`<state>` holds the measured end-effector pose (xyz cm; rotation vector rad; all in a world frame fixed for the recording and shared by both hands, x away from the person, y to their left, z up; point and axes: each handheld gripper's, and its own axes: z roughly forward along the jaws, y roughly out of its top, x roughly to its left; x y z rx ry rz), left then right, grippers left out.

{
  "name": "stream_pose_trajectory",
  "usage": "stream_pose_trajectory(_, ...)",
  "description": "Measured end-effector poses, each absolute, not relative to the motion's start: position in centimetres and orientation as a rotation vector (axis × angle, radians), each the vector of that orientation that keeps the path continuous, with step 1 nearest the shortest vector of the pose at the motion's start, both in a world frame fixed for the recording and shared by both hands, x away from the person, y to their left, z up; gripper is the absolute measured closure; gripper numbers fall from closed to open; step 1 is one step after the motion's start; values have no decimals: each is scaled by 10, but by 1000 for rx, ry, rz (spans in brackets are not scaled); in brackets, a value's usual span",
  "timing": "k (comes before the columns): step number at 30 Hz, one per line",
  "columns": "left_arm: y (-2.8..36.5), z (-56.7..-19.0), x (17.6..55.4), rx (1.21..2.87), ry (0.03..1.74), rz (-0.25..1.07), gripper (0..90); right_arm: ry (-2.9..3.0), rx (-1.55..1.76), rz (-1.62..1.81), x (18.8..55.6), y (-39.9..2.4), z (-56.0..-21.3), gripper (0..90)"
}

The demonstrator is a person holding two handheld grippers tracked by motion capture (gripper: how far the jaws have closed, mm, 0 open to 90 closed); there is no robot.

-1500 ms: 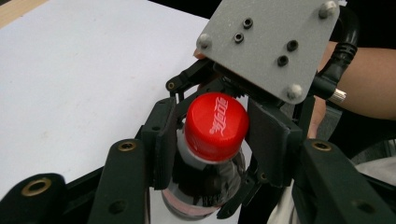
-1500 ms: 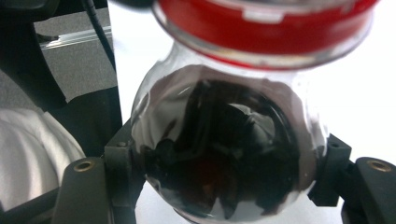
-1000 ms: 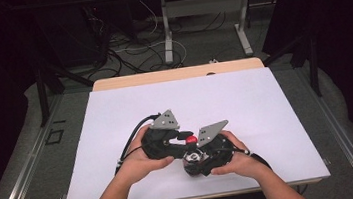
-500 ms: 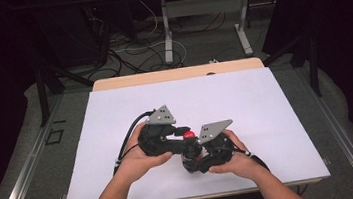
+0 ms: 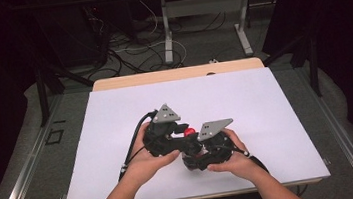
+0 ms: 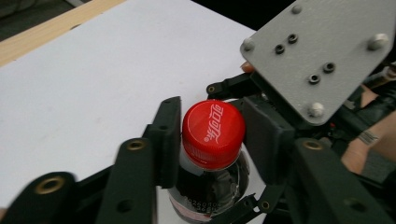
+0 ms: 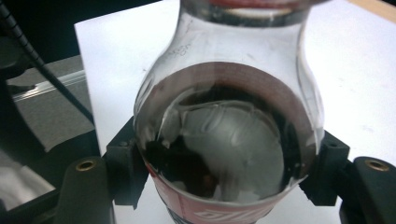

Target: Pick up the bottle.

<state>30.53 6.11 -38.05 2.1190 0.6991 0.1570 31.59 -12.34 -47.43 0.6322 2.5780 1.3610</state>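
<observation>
A cola bottle (image 7: 229, 140) with dark liquid and a red cap (image 6: 213, 128) stands between both hands near the table's front middle. My right gripper (image 7: 224, 172) is shut on the bottle's body, one pad on each side. My left gripper (image 6: 215, 135) sits around the cap, and its jaws have just been opening. The pads flank the cap closely, with no clear press on it. From the high view, the cap (image 5: 189, 131) peeks out red between the left gripper (image 5: 178, 135) and the right gripper (image 5: 198, 155).
A white sheet (image 5: 266, 109) covers the table, with a wooden strip (image 5: 176, 74) along the far edge. The right gripper's grey plate (image 6: 317, 51) looms close behind the cap. Cables and table legs lie on the floor beyond.
Both hands stay together around the bottle near the front edge. The left gripper has shifted only slightly; the right hand and the bottle have kept still.
</observation>
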Motion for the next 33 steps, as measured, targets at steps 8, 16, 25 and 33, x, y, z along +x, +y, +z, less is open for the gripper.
stream_pose_trajectory(8,75,-381,315,2169,551,37,476,2634,575,1365,314,-122,-474,302)
stream_pose_trajectory(16,81,-385,322,2182,339,-61,506,2698,493,1402,310,-117,-474,302)
stream_pose_trajectory(25,79,-387,320,2172,416,13,612,2691,508,1382,310,-116,-475,302)
stream_pose_trajectory(33,61,-384,301,2124,711,215,614,2627,615,1339,312,-118,-474,303)
